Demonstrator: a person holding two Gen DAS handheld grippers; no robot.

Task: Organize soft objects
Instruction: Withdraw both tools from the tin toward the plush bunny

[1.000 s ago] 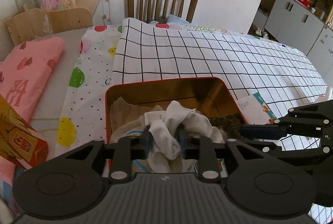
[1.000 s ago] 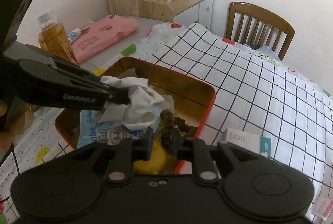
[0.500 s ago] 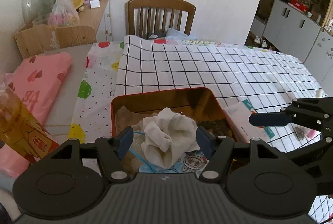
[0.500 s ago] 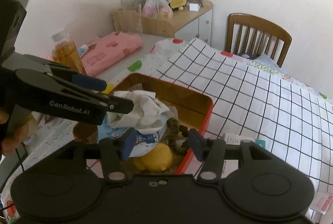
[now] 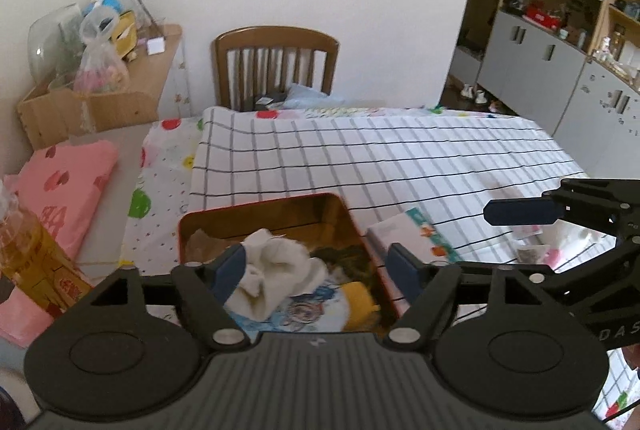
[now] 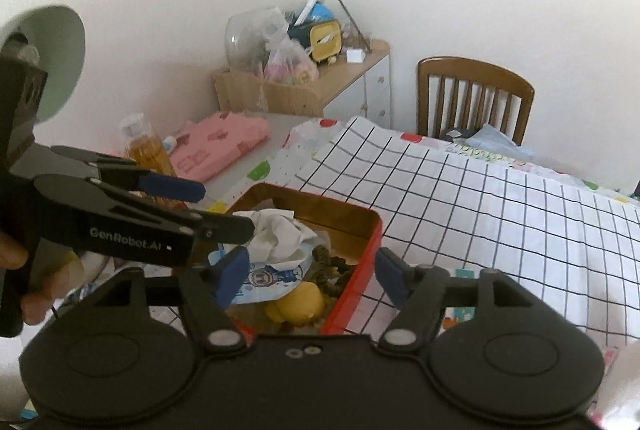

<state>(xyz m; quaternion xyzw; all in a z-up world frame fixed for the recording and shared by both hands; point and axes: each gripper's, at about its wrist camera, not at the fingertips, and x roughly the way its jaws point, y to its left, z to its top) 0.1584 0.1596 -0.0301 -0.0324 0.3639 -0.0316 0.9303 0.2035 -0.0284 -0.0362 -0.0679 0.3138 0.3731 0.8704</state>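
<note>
Red-rimmed and gold inside, a metal tin [image 5: 276, 208] sits on the counter [image 5: 400, 158], which wears a white cloth with a black grid. Inside the tin lie the soft objects: a crumpled white cloth [image 5: 276, 270] on top, a blue-printed cartoon fabric [image 6: 272, 280] under it, a yellow plush piece [image 6: 298, 304] and a dark brown knotted piece [image 6: 330, 266].

Both pairs of tongs hover above the tin with jaws opening and nothing clamped. The left tongs [image 5: 316, 266] frame the white cloth without pressing it; the right tongs [image 6: 308, 270] frame the yellow piece and the tin's red edge. In the right view the left tongs' black arm crosses in front of the tin's near corner, held by a hand [image 6: 24, 282].

Just right of the tin lies a flat printed packet [image 5: 412, 234]. To its left stand an amber bottle [image 6: 146, 146] and a folded pink cloth [image 5: 60, 182]. Beyond the counter are a wooden chair [image 5: 276, 66] and a cluttered side cabinet [image 6: 352, 78].
</note>
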